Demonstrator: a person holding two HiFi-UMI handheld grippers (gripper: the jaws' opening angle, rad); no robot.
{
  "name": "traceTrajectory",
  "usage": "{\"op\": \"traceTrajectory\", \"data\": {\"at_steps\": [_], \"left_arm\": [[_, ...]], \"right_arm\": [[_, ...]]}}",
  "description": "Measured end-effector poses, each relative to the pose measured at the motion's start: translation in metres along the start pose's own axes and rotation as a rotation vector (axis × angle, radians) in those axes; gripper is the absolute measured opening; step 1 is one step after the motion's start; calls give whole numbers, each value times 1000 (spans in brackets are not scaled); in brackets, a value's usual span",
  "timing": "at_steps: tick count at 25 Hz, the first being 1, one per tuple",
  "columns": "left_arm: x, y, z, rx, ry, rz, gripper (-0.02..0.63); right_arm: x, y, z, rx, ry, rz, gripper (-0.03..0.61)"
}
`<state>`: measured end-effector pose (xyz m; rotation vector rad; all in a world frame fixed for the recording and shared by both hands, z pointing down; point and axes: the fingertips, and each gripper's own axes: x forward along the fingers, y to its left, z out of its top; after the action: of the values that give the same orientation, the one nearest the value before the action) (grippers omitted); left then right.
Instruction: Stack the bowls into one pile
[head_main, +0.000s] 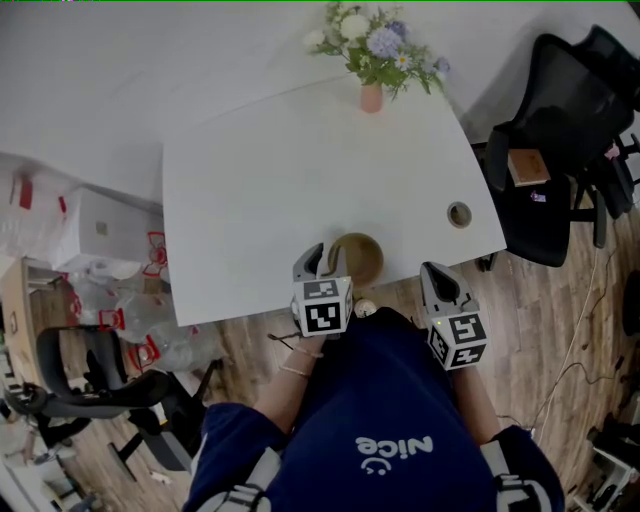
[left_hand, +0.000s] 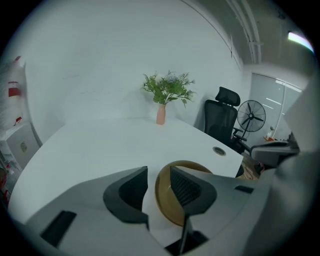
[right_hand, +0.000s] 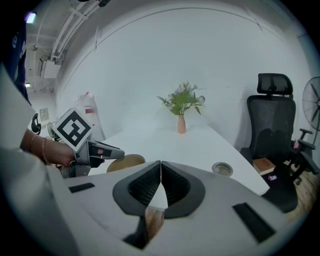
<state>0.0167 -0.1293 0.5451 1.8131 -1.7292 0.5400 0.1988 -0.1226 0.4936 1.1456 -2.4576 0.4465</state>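
**Tool.** Left gripper (head_main: 322, 258): jaws apart. Its own view (left_hand: 159, 172) shows them straddling the rim of the brown bowl (left_hand: 166, 202), one jaw outside the wall and the other inside. White table shows between the outer jaw and the rim, so nothing is clamped. Right gripper (head_main: 437, 275): jaws together on nothing (right_hand: 160, 172), held off the table's near edge.

**Risk, as judged.** The inner jaw sits below the rim line. Drawing the left gripper back without lifting it first could hook the wall and tip or drag the bowl. The bowl lies close to the near edge of the table (head_main: 300, 170), so a drag toward the person could take it over.

**Position.** In the head view the bowl (head_main: 360, 258) lies at 3 o'clock of the left gripper's tips, touching distance. The right gripper stands at its 4 o'clock, apart. I cannot tell whether this is one bowl or several nested.
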Motion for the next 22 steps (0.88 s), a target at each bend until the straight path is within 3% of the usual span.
{"op": "traceTrajectory", "data": {"at_steps": [3,14,20,22], "left_arm": [[-9,5,7,-19,-55,-12,138],[-94,38,45,-46,-389,-52,137],[-127,47,21,-74,-439,-63,132],[-131,48,14,-89,-441,-61,100]], "right_arm": [[0,-2,6,5,-25,-5,23],[1,-6,53,-82,-203,-11,23],[16,26,49,-133,-186,70,23],[20,38,47,-154,-176,99,23]]}}
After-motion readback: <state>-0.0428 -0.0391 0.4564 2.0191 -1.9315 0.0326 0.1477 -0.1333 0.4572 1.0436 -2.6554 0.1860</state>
